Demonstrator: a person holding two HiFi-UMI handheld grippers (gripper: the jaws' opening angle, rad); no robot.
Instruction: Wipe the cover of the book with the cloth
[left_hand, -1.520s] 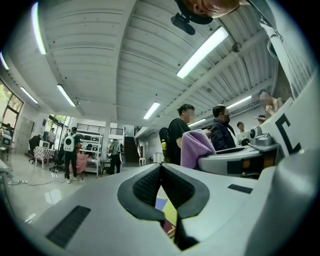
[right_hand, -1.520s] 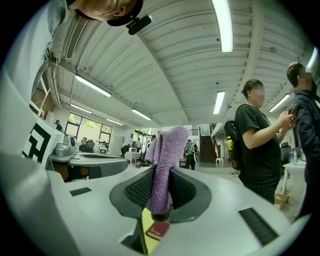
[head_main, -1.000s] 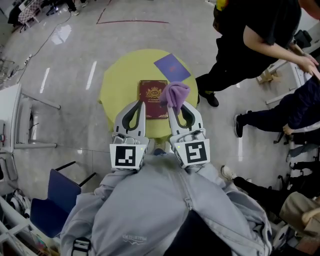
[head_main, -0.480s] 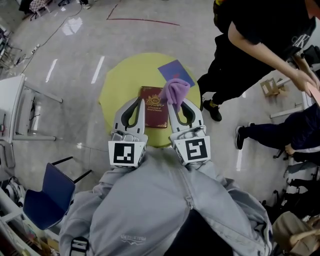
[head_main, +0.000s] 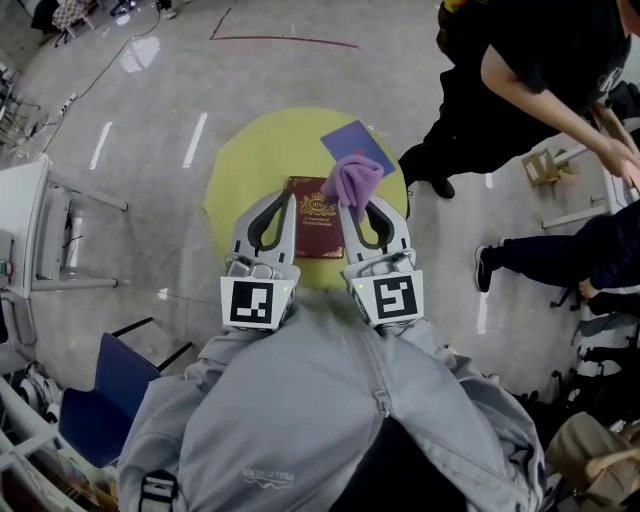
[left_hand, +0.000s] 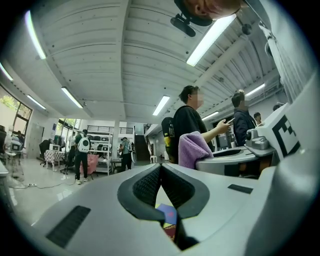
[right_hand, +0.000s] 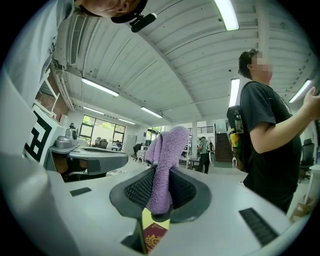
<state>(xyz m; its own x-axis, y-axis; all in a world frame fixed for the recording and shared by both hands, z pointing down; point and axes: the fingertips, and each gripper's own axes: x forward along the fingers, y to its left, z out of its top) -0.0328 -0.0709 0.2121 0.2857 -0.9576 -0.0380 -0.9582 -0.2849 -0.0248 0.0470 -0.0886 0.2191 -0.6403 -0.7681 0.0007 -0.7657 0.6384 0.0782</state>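
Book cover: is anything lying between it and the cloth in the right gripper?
Nothing visible does. The book has a bare cover, and the cloth, clamped in the right gripper, hangs over its far right corner.

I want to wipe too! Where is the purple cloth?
In the head view, the purple cloth is pinched in the right gripper, just right of centre, over the far right corner of the red book on the round yellow table.
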